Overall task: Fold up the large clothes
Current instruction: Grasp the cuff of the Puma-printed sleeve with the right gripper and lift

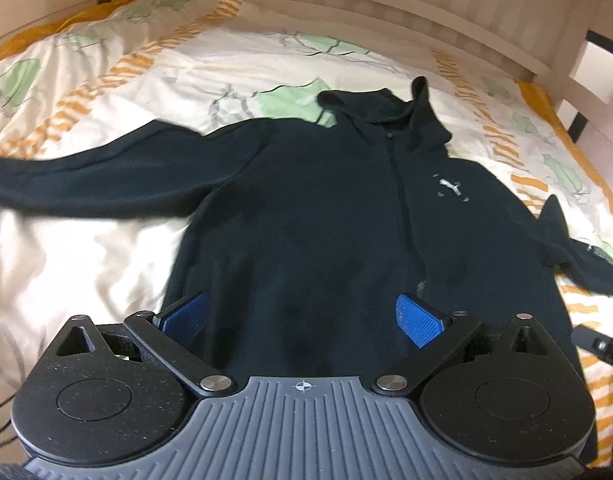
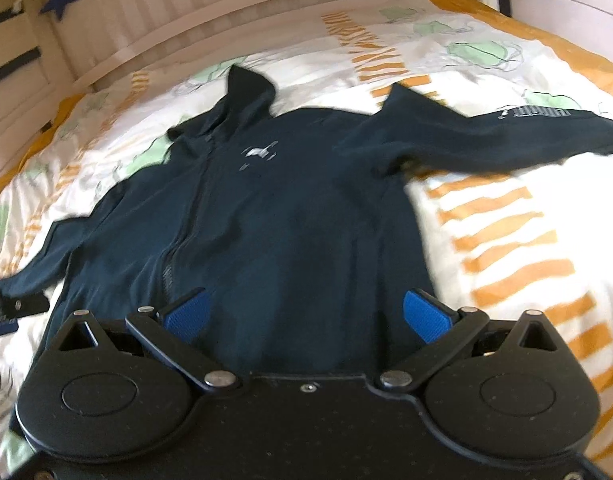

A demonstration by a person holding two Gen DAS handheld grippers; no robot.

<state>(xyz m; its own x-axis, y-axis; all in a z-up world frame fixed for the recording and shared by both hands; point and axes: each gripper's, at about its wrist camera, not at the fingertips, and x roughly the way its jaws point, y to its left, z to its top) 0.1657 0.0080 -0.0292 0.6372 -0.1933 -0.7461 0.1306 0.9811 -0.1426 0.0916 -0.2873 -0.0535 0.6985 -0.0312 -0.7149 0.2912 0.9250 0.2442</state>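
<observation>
Blue-padded left gripper (image 1: 302,316) and right gripper (image 2: 306,314) gape wide above the hoodie (image 1: 326,208).

Soft daylight, motion blur, fisheye warping

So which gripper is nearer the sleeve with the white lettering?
Right. The right gripper hangs over the hoodie's hem on the side where the lettered sleeve stretches out; the left gripper is over the hem's far half, across the zip.

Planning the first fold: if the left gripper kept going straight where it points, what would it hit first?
Probably the dark hooded jacket lying spread on the quilt; the open left gripper points at its lower body. Depth is unclear.
</observation>
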